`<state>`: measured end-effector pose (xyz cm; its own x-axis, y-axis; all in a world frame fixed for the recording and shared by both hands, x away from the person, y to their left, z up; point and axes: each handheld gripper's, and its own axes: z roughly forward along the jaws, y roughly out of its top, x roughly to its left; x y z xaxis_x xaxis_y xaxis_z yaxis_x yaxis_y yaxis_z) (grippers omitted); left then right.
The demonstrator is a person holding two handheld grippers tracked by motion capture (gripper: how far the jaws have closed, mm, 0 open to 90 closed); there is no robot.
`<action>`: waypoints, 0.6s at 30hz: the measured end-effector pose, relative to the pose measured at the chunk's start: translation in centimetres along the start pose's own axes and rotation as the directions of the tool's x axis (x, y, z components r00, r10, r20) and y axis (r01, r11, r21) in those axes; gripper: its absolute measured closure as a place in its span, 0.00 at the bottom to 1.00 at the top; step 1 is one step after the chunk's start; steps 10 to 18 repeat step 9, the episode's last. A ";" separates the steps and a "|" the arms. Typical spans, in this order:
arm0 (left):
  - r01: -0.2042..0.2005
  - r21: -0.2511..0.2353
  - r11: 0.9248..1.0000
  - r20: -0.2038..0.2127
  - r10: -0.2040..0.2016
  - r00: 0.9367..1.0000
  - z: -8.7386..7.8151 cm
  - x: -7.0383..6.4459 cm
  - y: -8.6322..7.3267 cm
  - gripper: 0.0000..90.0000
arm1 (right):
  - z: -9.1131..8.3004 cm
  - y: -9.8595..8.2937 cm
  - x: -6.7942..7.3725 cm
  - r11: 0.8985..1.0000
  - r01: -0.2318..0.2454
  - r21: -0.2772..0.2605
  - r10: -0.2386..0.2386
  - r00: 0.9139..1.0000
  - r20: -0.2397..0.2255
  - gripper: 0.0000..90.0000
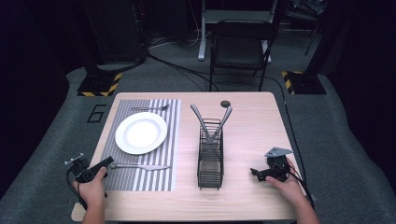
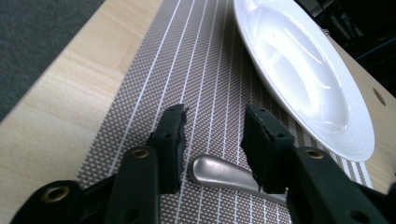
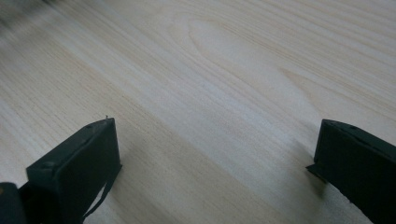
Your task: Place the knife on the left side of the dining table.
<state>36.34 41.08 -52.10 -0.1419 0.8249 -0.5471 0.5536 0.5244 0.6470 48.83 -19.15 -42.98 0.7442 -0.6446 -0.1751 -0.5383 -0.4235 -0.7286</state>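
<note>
I am holding the left gripper (image 2: 212, 140) with its jaws apart on either side of the handle end of the one knife (image 1: 140, 166), which is lying on the striped placemat (image 1: 154, 179) just below the single white plate (image 1: 141, 133), its long axis running left to right with the blade pointing right toward the wire rack (image 1: 210, 161). One fork (image 1: 150, 108) is lying above the plate, two grey utensils are standing in the rack, and a "6" is marked on the floor (image 1: 95, 113). I am resting the right gripper (image 3: 215, 163) low over the bare table (image 3: 224, 70), jaws spread wide on nothing.

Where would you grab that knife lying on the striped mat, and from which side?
By the rounded handle end, from the mat's left edge. The knife lies flat with its handle toward the left gripper, whose open jaws already flank it. The blade points away.
</note>
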 end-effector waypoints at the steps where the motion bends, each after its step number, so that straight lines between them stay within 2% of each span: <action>1: -0.022 -0.007 1.000 0.004 0.022 1.000 -0.1 -0.1 0.0 0.63 | 0.0 0.0 0.0 1.000 0.000 0.000 0.000 1.000 0.000 0.00; 4: -0.061 -0.007 0.998 0.037 0.061 0.997 -0.2 -0.9 0.1 0.56 | 0.0 0.0 0.0 1.000 0.000 0.000 0.000 1.000 0.000 0.00; 6: -0.108 0.008 0.994 0.052 0.108 0.993 -0.2 -1.7 0.0 0.50 | 0.0 0.0 0.0 1.000 0.000 0.000 0.000 1.000 0.001 0.00; 8: -0.181 0.013 0.983 0.067 0.180 0.981 -0.3 -2.6 0.0 0.49 | 0.0 0.0 0.0 1.000 0.000 0.000 0.000 1.000 0.000 0.00; 9: -0.228 0.012 0.974 0.066 0.227 0.972 -0.4 -3.0 0.0 0.49 | 0.0 0.0 0.0 1.000 0.000 0.000 0.000 1.000 0.001 0.00; 18: -0.228 0.012 0.974 0.066 0.227 0.972 -0.4 -3.0 0.0 0.49 | 0.0 0.0 0.0 1.000 0.000 0.000 0.000 1.000 0.001 0.00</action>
